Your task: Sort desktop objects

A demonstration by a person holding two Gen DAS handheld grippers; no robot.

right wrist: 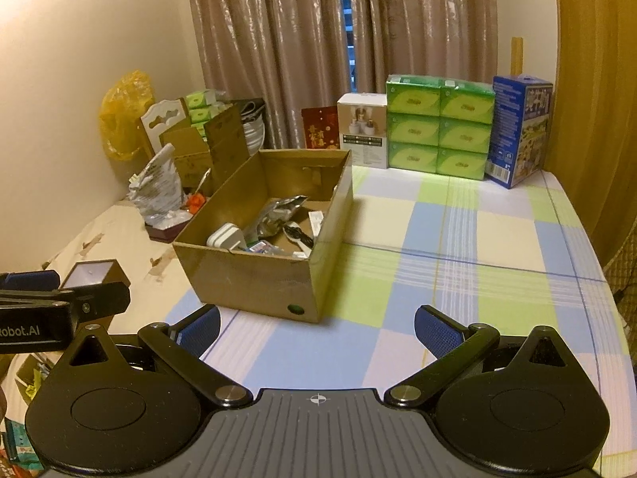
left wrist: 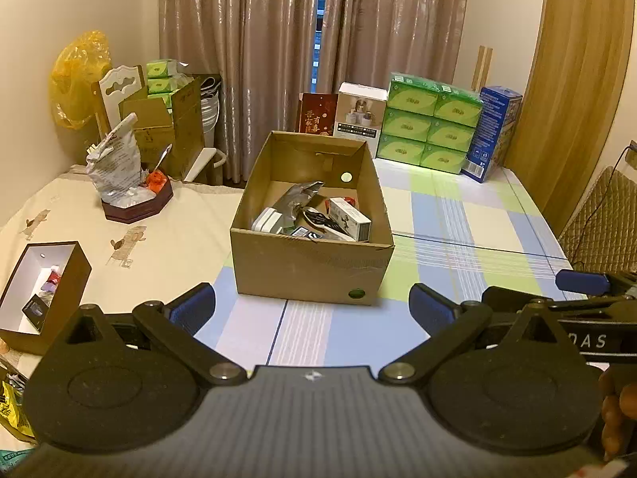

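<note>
A brown cardboard box (left wrist: 306, 271) (right wrist: 247, 279) stands on the checked tablecloth ahead of both grippers. Inside lie a silver foil pouch (left wrist: 296, 199) (right wrist: 278, 211), a white carton (left wrist: 350, 219), a white adapter (right wrist: 225, 237) and other small items. My left gripper (left wrist: 312, 310) hangs open just short of the box's front wall, nothing between its blue pads. My right gripper (right wrist: 316, 332) is also open and empty, near the box's front right corner. A smaller dark box (left wrist: 43, 290) (right wrist: 93, 275) with a white inside sits at the left, holding small items.
A dark red tray (left wrist: 137, 207) with a crumpled bag stands at the back left. Green tissue packs (left wrist: 430, 127) (right wrist: 438, 127), a blue carton (left wrist: 491, 131) (right wrist: 519, 129) and a white carton (left wrist: 360, 113) line the far edge by the curtain. Colourful packets (left wrist: 10, 410) lie at the near left.
</note>
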